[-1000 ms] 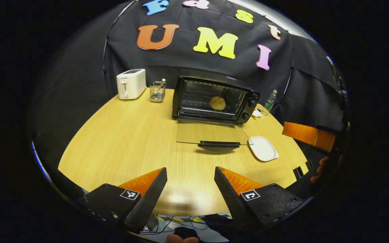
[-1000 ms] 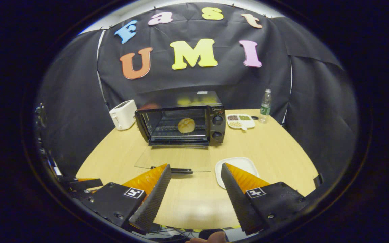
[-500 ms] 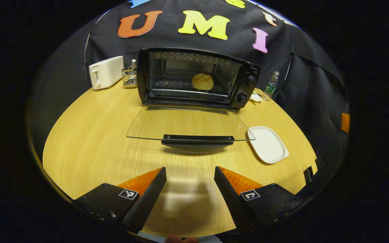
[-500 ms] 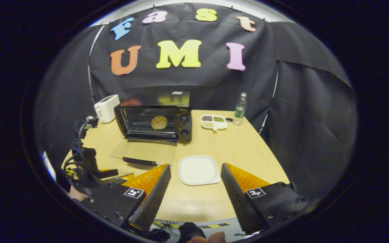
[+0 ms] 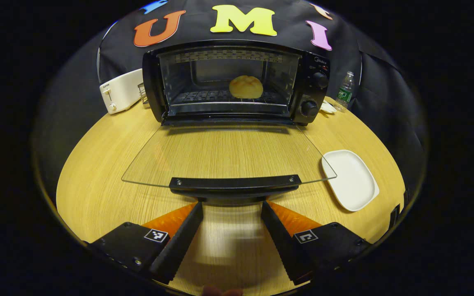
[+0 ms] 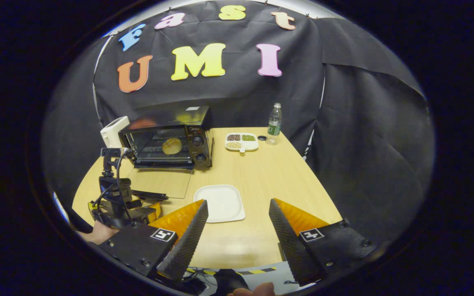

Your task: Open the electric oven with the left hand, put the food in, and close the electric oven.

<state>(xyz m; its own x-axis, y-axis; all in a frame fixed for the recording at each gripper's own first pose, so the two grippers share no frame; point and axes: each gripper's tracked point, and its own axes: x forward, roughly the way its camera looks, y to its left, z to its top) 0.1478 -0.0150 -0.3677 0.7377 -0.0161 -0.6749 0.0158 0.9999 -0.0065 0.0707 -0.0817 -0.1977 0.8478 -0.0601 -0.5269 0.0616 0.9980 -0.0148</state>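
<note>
L tongs apart, tips just short of door handle, not gripping. Oven door down flat over surface. Bun on rack inside. R tongs apart, empty, above surface near white plate. Toaster beside oven; bottle at back.

Brightness: the wooden table is well lit, the booth around it is dim.
Light source: from above; a pale glare patch lies on the table between the left gripper fingers.
Shadows: soft and dark under the oven door handle.
Reflection: the glass door shows faint shine.
Distortion: strong fisheye bending at the edges.
Sharpness: centre is clear, the rims are slightly blurred.
</note>
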